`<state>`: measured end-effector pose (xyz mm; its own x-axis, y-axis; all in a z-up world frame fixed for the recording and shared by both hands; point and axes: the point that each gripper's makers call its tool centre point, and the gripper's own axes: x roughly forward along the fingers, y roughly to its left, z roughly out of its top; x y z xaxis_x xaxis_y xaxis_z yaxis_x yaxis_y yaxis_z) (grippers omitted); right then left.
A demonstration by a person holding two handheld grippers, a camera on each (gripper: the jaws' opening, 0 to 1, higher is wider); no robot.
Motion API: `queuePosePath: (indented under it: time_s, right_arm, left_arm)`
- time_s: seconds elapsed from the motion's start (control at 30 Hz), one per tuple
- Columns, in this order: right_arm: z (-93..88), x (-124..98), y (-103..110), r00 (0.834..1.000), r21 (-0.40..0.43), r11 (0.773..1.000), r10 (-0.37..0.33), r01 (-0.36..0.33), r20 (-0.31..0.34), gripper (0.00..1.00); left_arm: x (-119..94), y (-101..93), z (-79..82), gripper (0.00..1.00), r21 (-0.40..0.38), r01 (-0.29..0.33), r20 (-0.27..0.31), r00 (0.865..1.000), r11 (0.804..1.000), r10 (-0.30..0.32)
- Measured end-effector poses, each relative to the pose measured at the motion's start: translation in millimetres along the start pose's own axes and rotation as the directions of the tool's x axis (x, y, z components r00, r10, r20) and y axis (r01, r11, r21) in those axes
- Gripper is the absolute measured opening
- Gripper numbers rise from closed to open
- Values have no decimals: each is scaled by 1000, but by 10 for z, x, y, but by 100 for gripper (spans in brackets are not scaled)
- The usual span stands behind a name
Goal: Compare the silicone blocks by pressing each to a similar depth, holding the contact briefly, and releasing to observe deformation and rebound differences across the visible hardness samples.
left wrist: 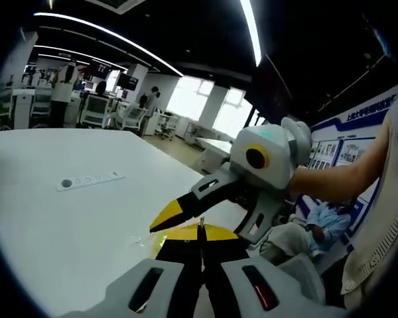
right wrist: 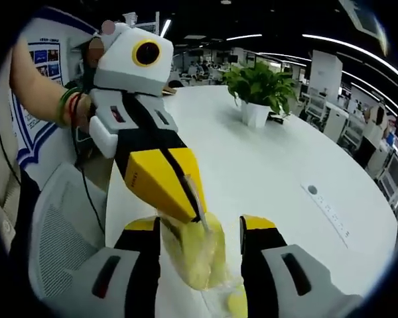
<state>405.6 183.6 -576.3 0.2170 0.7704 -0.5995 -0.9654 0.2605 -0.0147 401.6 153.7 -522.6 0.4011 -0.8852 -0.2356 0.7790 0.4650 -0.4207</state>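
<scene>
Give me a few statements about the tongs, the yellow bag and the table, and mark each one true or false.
1. The left tongs are pinched shut on the clear bag holding yellow pieces. True.
2. The right tongs are clamped tight on the bag. False: their jaws stand apart, with the bag between them.
3. A potted plant stands on the white table. True.
4. The plant pot is black. False: it is white.
5. A flat white strip with a round grey button lies on the table. True.
6. The table top is dark wood. False: it is plain white.
</scene>
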Motion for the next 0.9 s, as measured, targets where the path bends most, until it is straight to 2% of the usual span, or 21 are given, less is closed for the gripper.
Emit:
queuePosePath:
  time_s: [0.53,0.9]
  right_arm:
    - [3,-193,23,999,3,1000,-26,26,24,46]
    - [-138,-416,-10,993,53,993,-104,101,60,52]
  left_arm:
    - [-18,84,-54,0,-42,-18,12,1000,999,18]
    - [5,222,-80,0,-89,-46,32,998,995,49]
